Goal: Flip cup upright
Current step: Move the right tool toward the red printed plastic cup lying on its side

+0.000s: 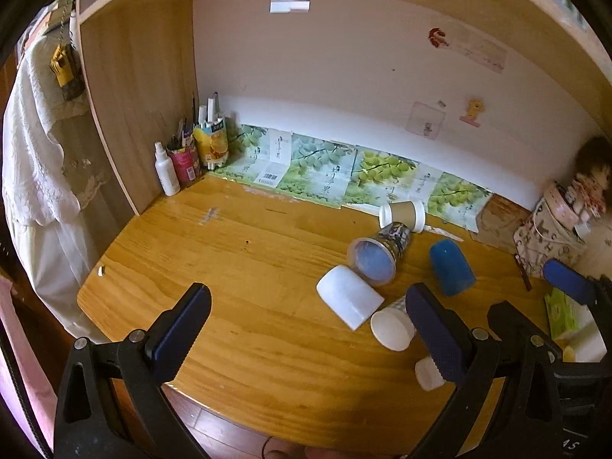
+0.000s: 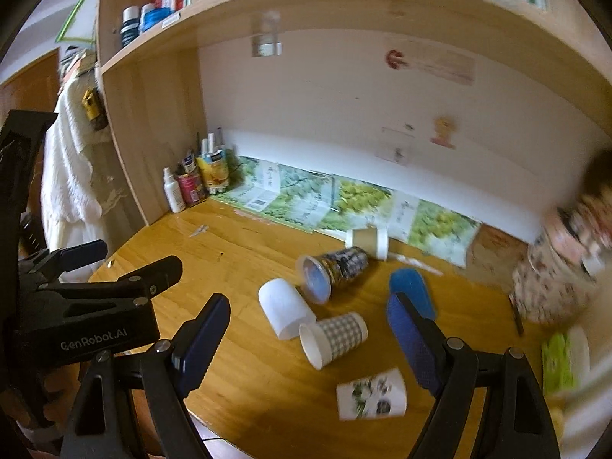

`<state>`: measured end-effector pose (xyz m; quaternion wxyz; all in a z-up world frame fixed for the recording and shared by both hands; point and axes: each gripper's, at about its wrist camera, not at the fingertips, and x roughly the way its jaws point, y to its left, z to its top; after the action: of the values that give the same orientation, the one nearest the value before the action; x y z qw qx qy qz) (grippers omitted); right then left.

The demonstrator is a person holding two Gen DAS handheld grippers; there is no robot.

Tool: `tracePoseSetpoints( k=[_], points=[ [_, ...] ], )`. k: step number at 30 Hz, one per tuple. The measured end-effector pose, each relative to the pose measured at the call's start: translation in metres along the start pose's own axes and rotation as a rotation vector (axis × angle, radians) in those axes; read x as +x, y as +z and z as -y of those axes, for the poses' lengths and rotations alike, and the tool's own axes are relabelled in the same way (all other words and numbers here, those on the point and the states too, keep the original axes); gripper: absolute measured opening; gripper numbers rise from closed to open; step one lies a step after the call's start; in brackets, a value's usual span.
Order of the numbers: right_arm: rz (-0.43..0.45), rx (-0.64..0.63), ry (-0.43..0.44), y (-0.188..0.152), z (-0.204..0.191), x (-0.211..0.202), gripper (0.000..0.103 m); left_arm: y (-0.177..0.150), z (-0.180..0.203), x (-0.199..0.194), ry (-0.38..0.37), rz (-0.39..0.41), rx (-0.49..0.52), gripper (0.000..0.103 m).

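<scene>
At the far left of the wooden counter (image 2: 237, 344), a white spray bottle (image 2: 173, 194), a red can (image 2: 190, 188) and a yellow can (image 2: 216, 170) full of pens stand in the back corner against the shelf's side panel. The left tongs (image 1: 306, 332) hover over the counter's near edge, spread wide and holding nothing.

Right of centre, 6 cups are clustered. A plain white cup (image 2: 285, 313) lies on its side, its base pointing back-left. Just behind it, a dark patterned cup (image 2: 336, 269) lies tipped with its bluish mouth facing the camera. Touching that one from behind, a brown-sleeved paper cup (image 2: 367, 243) lies on its side near the green fruit-print sheets (image 2: 355, 201) that line the wall.

In front, a checked paper cup (image 2: 332, 338) lies on its side, mouth toward the front left, touching the plain white cup. The right tongs (image 2: 306, 344) hang above it, gaping wide with nothing in their grip. A white cup with a printed plant design (image 2: 371, 394) lies nearest the counter's edge. A blue cup (image 2: 413, 292) stands mouth-down behind the right tongs' right finger (image 2: 411, 338).

At the far right sit a patterned cloth bag (image 1: 547, 237) and a green tissue pack (image 1: 566, 317).
</scene>
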<state>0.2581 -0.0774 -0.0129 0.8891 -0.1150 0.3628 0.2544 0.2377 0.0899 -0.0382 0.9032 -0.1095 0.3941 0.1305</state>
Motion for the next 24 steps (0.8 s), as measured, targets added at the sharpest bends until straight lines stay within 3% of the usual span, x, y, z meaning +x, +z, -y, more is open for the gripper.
tracePoseSetpoints(
  k=[14, 18, 24],
  points=[
    [-0.099, -0.372, 0.221, 0.047, 0.032, 0.087, 0.085, 0.022, 0.010, 0.059, 0.053, -0.109, -0.086, 0.101],
    [-0.139, -0.532, 0.238, 0.048, 0.029, 0.113, 0.085, 0.023, 0.008, 0.074, 0.072, -0.132, -0.109, 0.101],
    [-0.186, -0.725, 0.331, 0.035, 0.023, 0.144, 0.085, 0.026, 0.009, 0.092, 0.090, -0.158, -0.124, 0.101]
  ],
)
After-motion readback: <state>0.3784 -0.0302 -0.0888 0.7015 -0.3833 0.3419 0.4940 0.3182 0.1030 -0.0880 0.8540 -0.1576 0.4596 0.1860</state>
